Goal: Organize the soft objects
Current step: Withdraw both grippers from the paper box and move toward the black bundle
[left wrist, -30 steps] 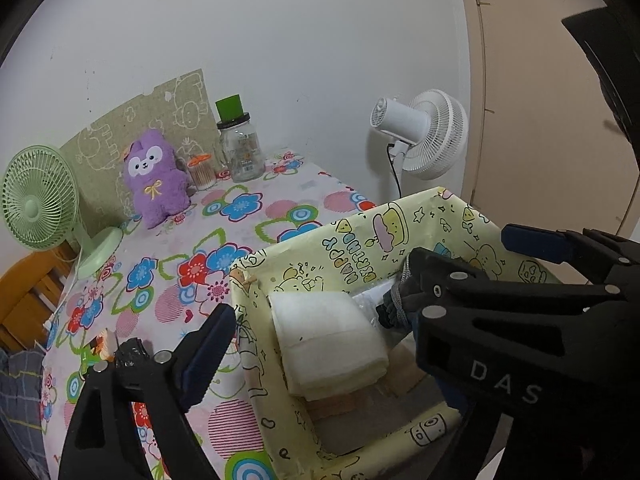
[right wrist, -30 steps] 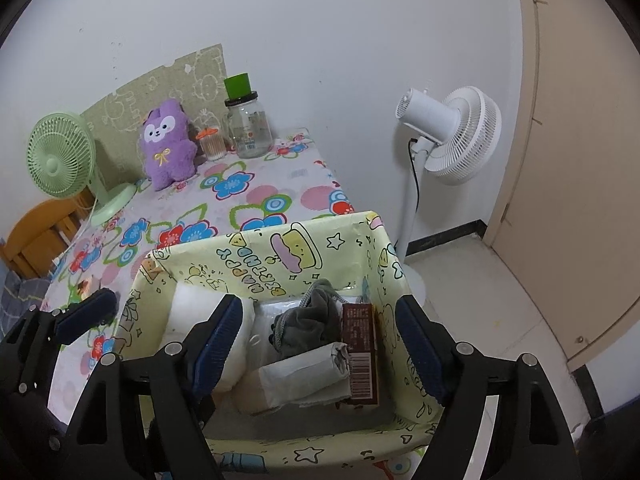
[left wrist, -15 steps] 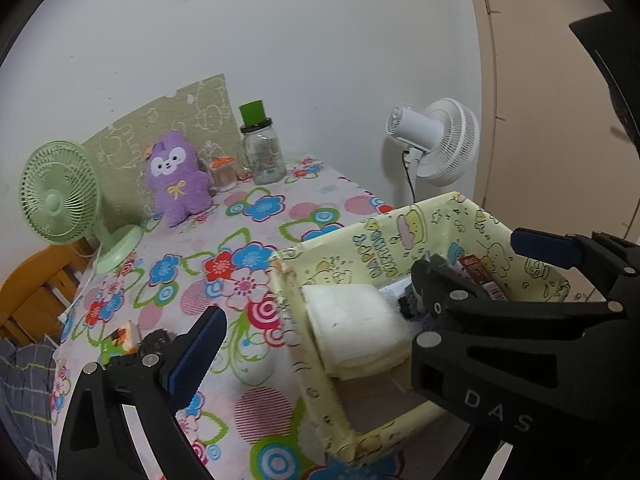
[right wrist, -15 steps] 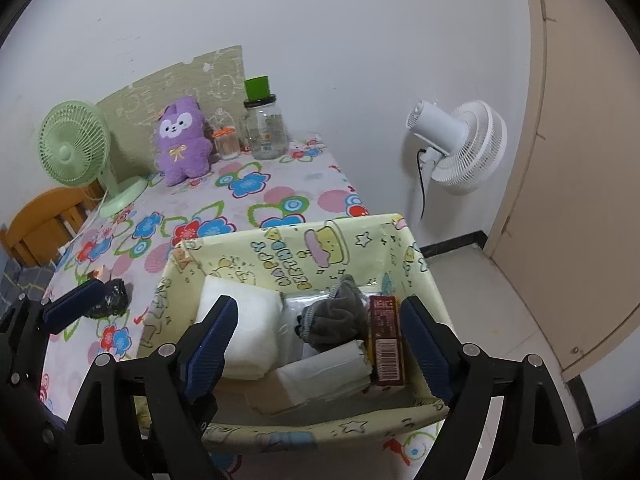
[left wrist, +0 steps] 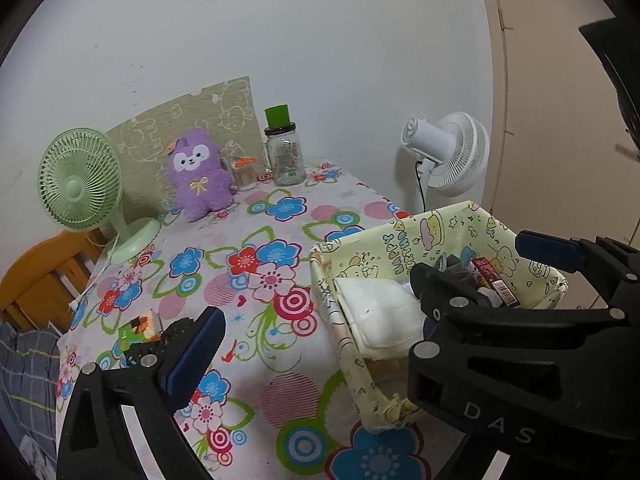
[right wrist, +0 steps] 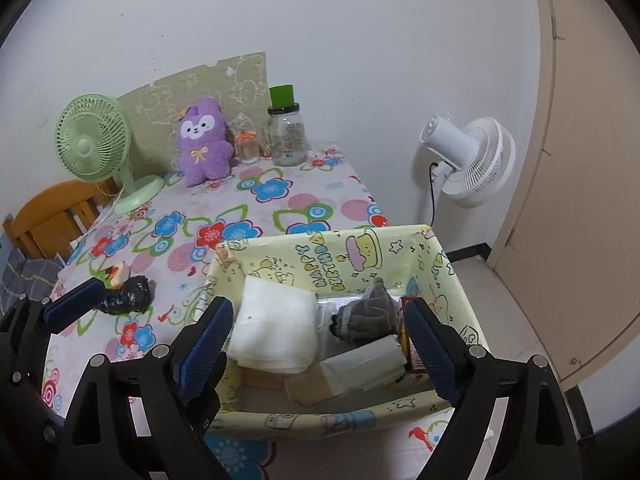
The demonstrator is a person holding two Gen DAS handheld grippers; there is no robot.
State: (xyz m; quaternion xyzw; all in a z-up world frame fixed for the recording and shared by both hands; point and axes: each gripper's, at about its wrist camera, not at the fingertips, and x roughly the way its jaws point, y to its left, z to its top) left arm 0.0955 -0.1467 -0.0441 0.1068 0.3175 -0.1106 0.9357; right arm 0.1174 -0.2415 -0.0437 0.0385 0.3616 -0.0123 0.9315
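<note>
Flowered cloth covers the table (right wrist: 280,200) you work over, set against a plain white wall. Nearest you, your right gripper (right wrist: 316,344) hangs over the yellow cartoon-print fabric bin (right wrist: 352,416) with its jaws opening and nothing between the blue pads; a second ago it sat lower and closer in, so it has pulled back. Your left gripper (left wrist: 368,292) is spread wide and empty, likewise drawn back from the bin's left wall. That suggests the last piece is dropped. Inside the bin lie a thick folded white cloth (right wrist: 276,328), a limp grey knit glove (right wrist: 368,312), a rolled white cloth (right wrist: 368,364) and a stiff red packet (right wrist: 412,344). Left of the bin, a crumpled black bag (right wrist: 126,300) lies loose on the cloth, probably your next pick. Far back, a fuzzy purple plush (right wrist: 202,144) leans by the wall, between a green fan (right wrist: 96,144) and a glass jar (right wrist: 286,136).
</note>
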